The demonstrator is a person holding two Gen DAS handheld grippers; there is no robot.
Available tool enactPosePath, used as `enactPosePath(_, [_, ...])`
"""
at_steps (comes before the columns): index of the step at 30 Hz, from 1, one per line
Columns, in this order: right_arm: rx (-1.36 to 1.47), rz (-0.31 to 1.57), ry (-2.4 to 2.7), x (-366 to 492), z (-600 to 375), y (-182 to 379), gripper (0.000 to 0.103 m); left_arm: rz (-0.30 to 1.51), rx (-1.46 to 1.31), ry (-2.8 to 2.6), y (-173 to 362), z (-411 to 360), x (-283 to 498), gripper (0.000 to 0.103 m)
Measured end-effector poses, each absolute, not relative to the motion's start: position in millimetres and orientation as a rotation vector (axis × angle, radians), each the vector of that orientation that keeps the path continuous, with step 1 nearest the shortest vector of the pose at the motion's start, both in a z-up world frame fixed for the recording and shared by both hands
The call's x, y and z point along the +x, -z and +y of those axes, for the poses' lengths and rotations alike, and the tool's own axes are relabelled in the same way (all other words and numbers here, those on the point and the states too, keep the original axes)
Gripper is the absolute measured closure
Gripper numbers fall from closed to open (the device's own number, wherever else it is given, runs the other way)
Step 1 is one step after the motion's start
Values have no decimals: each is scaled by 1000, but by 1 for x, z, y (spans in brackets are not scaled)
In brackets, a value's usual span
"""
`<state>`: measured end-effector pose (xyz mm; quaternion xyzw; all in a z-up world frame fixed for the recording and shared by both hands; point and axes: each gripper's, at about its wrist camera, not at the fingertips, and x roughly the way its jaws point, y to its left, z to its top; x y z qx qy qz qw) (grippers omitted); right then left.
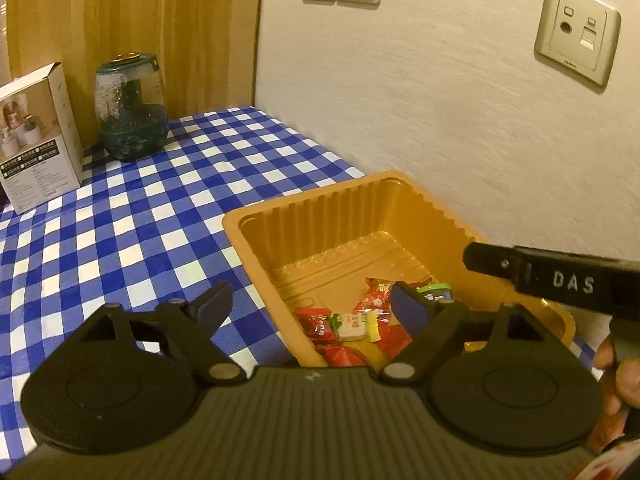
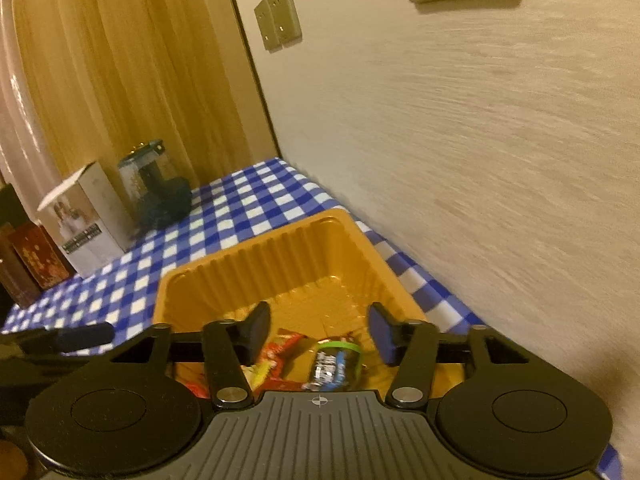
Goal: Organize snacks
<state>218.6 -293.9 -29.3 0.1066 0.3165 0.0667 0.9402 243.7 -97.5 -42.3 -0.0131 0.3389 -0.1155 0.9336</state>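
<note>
- We see wrapped candies and a green-lidded cup already inside the orange tray.
- Our left gripper and right gripper hover over that tray, jaws apart, empty.
- No loose snacks show outside the tray; little seems left.

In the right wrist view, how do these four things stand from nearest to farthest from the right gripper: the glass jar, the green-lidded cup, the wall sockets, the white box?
From the right gripper:
1. Green-lidded cup, just below the fingers, inside the orange tray.
2. White box, far left on the checked cloth.
3. Glass jar, beside the box, slightly farther back.
4. Wall sockets, high on the wall.
</note>
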Motion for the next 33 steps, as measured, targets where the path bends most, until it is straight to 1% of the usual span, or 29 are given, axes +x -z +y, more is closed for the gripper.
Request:
enactPosePath(2, [205, 635, -128, 213, -295, 28, 35, 689, -29, 230, 41, -97, 240, 13])
enactPosePath(3, [199, 632, -123, 212, -296, 28, 34, 688, -27, 227, 41, -97, 237, 12])
enactPosePath(5, [189, 633, -116, 208, -297, 29, 32, 682, -22, 215, 41, -97, 231, 7])
enactPosePath(10, [185, 638, -109, 198, -302, 29, 28, 675, -31, 191, 40, -93, 213, 0])
enactPosePath(14, [184, 636, -102, 184, -302, 26, 25, 669, -52, 176, 37, -92, 197, 0])
enactPosePath(21, [157, 643, -108, 154, -300, 20, 25, 666, -101, 143, 31, -88, 162, 0])
enactPosePath(33, [216, 686, -125, 97, -304, 9, 25, 682, -148, 83, 23, -84, 95, 0])
